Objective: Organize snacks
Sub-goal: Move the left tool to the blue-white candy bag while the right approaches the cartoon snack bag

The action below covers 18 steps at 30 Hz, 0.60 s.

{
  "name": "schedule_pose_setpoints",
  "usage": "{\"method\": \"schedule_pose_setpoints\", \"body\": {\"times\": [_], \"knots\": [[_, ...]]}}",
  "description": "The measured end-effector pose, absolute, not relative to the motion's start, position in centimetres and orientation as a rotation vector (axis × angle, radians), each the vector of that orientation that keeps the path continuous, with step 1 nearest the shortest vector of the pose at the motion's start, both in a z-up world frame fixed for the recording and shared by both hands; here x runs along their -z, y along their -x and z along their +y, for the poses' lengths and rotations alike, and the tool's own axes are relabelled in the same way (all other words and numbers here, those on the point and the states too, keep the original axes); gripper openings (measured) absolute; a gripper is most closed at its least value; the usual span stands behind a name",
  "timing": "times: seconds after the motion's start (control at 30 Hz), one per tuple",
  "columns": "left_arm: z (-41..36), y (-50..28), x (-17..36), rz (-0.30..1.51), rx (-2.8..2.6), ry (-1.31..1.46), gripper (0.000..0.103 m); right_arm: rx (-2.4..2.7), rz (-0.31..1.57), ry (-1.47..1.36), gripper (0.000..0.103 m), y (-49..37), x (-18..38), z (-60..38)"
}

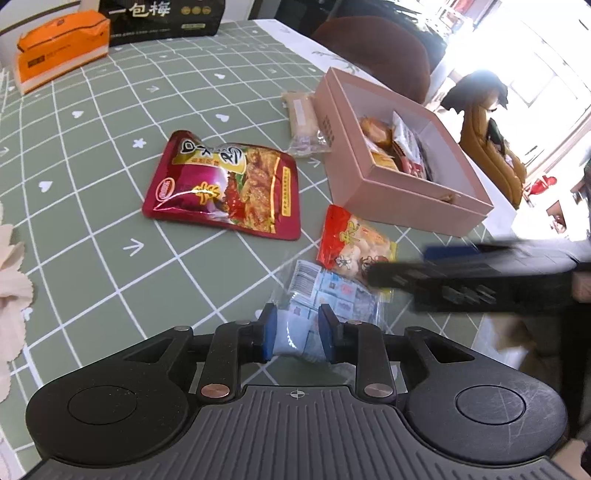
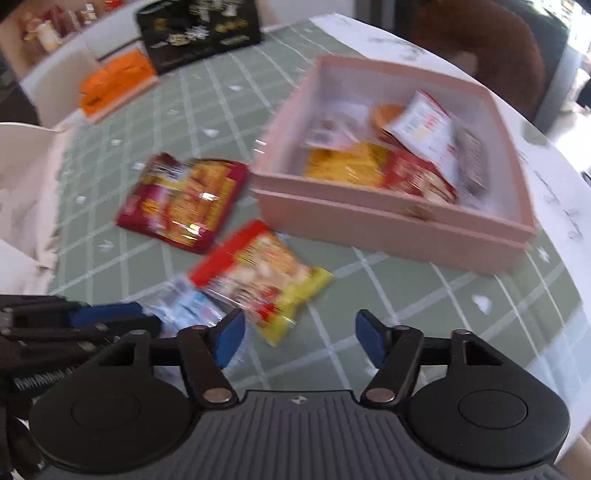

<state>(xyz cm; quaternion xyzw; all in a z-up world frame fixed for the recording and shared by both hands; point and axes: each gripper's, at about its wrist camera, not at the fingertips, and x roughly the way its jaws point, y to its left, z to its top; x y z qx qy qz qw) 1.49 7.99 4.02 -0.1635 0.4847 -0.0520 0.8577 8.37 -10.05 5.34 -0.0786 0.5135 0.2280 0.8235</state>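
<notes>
My left gripper (image 1: 296,330) is shut on the near end of a clear bag of blue-and-white wrapped candies (image 1: 328,290), which lies on the green checked tablecloth. A red-and-yellow snack pack (image 1: 352,243) lies just beyond it, and a large dark-red pouch (image 1: 225,184) further left. A pale wrapped bar (image 1: 303,118) lies against the pink box (image 1: 413,192), which holds several snacks. My right gripper (image 2: 299,338) is open and empty, hovering over the cloth in front of the red-and-yellow pack (image 2: 264,278) and the box (image 2: 388,218). The right wrist view is blurred.
An orange tissue pack (image 1: 61,48) and a black box with Chinese lettering (image 1: 162,16) stand at the table's far edge. A brown chair back (image 1: 373,48) is behind the pink box. White cloth (image 1: 9,273) lies at the left edge.
</notes>
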Motion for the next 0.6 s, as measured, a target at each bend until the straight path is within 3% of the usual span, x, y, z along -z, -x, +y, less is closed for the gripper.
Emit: {"method": "schedule_pose_setpoints", "body": {"times": [0.2,0.33,0.6], "knots": [[7.6,0.1,-4.8,1.037,0.095,0.344,0.028,-0.459,1.1,0.2,0.077,-11.2,-3.3,-7.0],[7.5,1.1,-4.2,1.06,0.117,0.418,0.028,-0.405,1.106,0.15,0.064,-10.9,-3.4,-9.4],[6.4,-0.7,-2.9,1.038,0.11,0.381,0.029,-0.26,1.12,0.149,0.064,-9.9,-3.2,-14.6]]}}
